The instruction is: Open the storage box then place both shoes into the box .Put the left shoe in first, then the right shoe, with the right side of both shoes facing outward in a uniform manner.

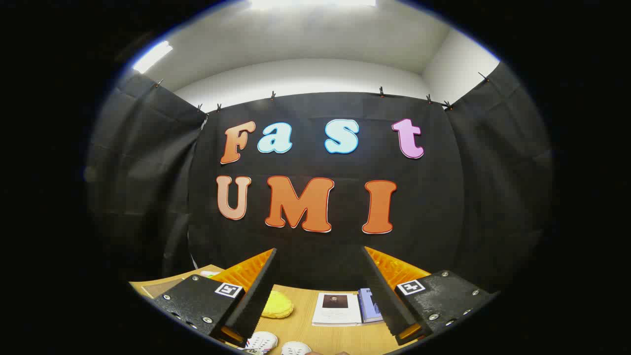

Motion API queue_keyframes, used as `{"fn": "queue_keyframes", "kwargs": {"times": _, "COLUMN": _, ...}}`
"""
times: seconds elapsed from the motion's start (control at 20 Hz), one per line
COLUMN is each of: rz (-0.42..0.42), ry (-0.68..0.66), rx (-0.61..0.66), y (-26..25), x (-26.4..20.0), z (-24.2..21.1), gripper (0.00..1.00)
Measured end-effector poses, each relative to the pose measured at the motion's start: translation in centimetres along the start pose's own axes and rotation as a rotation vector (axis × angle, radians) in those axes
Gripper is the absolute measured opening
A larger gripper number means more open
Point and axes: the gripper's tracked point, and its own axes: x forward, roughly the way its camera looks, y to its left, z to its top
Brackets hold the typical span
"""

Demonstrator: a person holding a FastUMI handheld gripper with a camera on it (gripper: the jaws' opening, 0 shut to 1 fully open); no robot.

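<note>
Pointing high at the wall, the tool (319, 296) gapes empty; both white shoes (262, 341) sit at 6 o'clock, below its fingers.

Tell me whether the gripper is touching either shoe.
Apart. In the gripper view the gripper is open and raised, and both white shoes lie on the table below it.

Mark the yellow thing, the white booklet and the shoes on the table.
yellow thing (277, 304), gripper view, its middle, beside the left finger.
white booklet (337, 309), gripper view, its cover, between the open fingers.
shoes (262, 340), gripper view, toe of the left-hand one; the other (296, 348) lies beside it.
</note>
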Motion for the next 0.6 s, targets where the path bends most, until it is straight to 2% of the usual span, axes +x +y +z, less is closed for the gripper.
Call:
{"fn": "queue_keyframes", "kwargs": {"times": 0.35, "rz": -0.015, "ry": 0.008, "rx": -0.016, "y": 0.0, "x": -0.2, "z": -0.2, "gripper": 0.98}}
{"fn": "queue_keyframes", "kwargs": {"times": 0.6, "rz": 0.013, "ry": 0.042, "rx": 0.010, "y": 0.9, "x": -0.6, "z": -1.3, "gripper": 0.98}}
